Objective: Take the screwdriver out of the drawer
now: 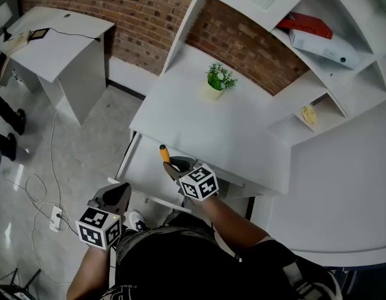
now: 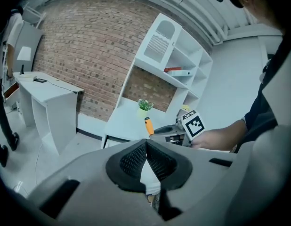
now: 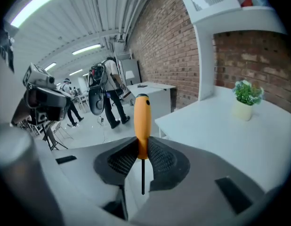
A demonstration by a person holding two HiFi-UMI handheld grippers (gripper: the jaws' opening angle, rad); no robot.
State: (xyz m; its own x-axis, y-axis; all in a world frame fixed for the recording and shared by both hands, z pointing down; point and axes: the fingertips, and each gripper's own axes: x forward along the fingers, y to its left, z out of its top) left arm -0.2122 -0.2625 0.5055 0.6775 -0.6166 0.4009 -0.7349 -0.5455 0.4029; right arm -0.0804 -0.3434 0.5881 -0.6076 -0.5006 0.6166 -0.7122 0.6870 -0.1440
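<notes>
Our right gripper [image 3: 142,150] pinches the screwdriver [image 3: 142,119] at the base of its orange handle, where the thin shaft begins. It is over the open drawer [image 1: 142,170], by the table [image 1: 199,124] edge. We judge it light and stiff, with a smooth handle apt to swivel, so a hold nearer mid-handle seems safer. Its long axis runs along the jaws, handle outward and tip back towards the gripper. Our left gripper [image 2: 146,155] is pressed together, empty.

We note: screwdriver [image 3: 142,119] handle smooth orange plastic, shaft thin dark metal; right gripper [image 3: 142,149] pads [image 3: 118,163] black, ribbed, matt; desk [image 1: 199,120] smooth matt white; wall [image 1: 124,11] rough red brick.
</notes>
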